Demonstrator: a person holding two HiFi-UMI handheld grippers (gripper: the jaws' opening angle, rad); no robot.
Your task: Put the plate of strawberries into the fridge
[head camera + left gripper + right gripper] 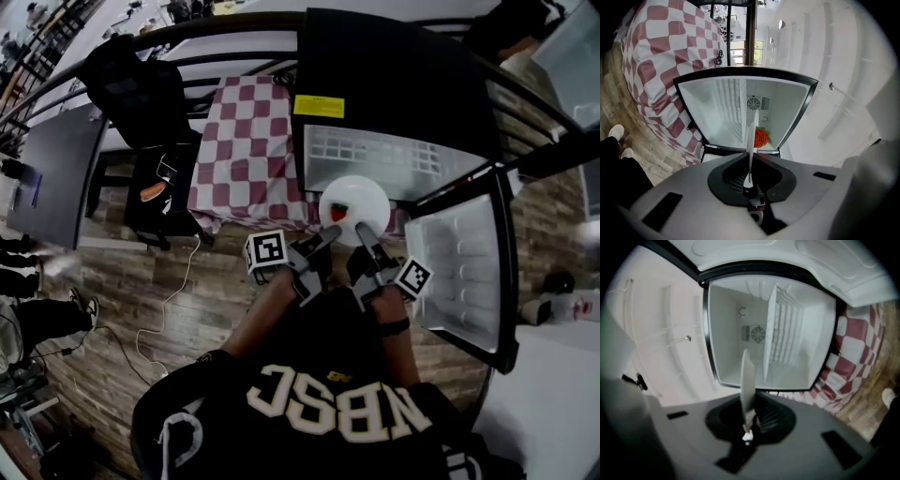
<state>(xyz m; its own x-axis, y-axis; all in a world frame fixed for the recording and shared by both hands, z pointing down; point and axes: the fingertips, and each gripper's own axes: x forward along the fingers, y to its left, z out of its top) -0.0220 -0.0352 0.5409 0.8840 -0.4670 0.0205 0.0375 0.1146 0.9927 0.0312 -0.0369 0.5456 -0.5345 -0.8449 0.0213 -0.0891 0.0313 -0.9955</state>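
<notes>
A white plate (354, 202) carrying a red strawberry (339, 212) hangs just in front of the open black fridge (394, 94). My left gripper (330, 232) is shut on the plate's near left rim and my right gripper (362, 229) is shut on its near right rim. The left gripper view shows the plate (751, 140) edge-on between the shut jaws of my left gripper (750, 180), with the strawberry (761, 138) beside it. In the right gripper view the plate (747, 385) also stands edge-on in my right gripper (748, 427), in front of the white fridge interior (740, 352).
The fridge door (459, 272) hangs open to the right, with white shelves on its inside. A wire shelf (375, 155) crosses the fridge interior. A table with a red-and-white checked cloth (248, 141) stands left of the fridge. A cable (173, 295) lies on the wooden floor.
</notes>
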